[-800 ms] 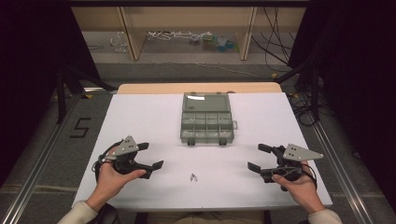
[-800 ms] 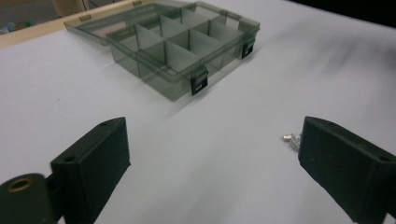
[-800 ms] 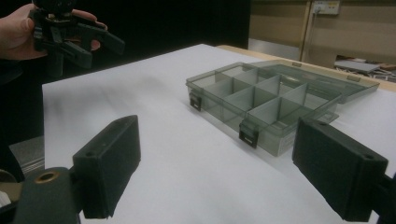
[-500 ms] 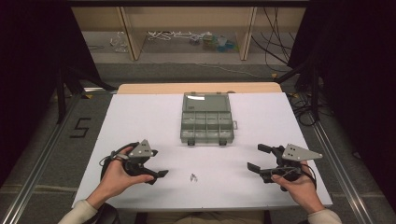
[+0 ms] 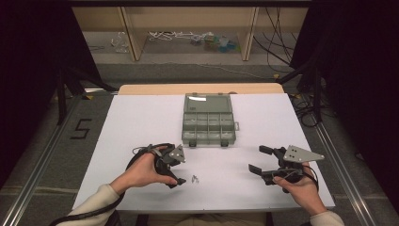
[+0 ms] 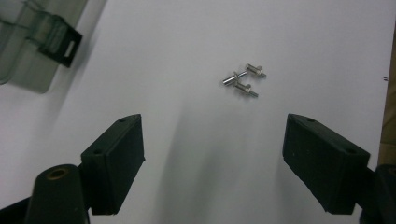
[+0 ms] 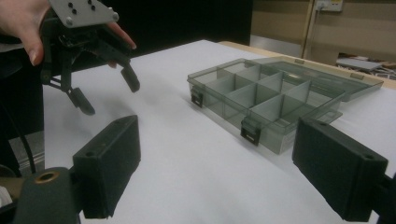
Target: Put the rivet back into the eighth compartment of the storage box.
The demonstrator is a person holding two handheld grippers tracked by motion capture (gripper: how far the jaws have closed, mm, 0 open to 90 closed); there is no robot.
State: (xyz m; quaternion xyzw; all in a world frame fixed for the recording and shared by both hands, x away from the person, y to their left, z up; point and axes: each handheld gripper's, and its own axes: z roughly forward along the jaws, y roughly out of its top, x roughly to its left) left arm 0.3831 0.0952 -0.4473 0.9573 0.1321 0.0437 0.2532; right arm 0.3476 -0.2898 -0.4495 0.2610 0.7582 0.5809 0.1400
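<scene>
The main risk from here is that the small metal screws (image 6: pixel 243 80) scatter or roll when the left gripper (image 5: pixel 179 170) comes down on them: there appear to be 3, lying touching one another in a loose cluster, and spread jaws closing on so small a heap could well pinch 1 and flick the others across the white worktop (image 5: pixel 141 117). A second risk, in my judgement, is a grip that is too shallow, since the pieces lie flat on the sheet and the blunt black pads may slide over them instead of catching them. The screws rest near the worktop's near edge, roughly midway between its left and right edges, and well apart from the grey compartment box (image 5: pixel 208 123), which sits open farther back at the middle with its lid laid flat behind it. In the left gripper view the jaws stand wide apart with nothing between them, and the screws lie ahead of the tips, a little toward the right-hand jaw, not yet inside the gap. The right gripper (image 5: pixel 264 162) waits near the near right corner, its jaws likewise spread and empty, pointing toward the box and the left hand.
</scene>
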